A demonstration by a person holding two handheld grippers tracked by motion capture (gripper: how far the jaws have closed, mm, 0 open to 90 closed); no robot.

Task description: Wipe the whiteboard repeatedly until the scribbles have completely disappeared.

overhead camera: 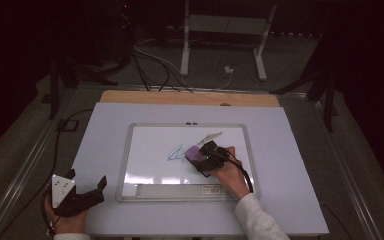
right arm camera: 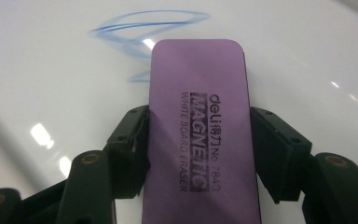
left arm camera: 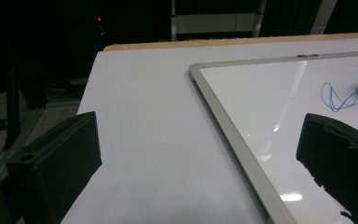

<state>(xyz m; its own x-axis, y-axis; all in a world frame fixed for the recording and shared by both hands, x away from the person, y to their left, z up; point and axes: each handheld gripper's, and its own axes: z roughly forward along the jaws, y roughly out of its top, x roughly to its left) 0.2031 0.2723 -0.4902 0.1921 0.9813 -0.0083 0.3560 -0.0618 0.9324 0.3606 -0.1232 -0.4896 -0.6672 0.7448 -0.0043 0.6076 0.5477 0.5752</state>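
right gripper has its jaws clamped on the long sides of a purple eraser, printed face up, and the eraser sits flat on the whiteboard a bit right of the board's middle, its front end right at the blue scribble. in the high view the eraser pokes out past the right gripper toward the scribble, though it's dim there so i can't swear it's touching the ink. left gripper rests at the near left corner of the white table, off the board, jaws spread wide with nothing between them. in the left gripper view the board's grey frame runs just beside the right-hand jaw.
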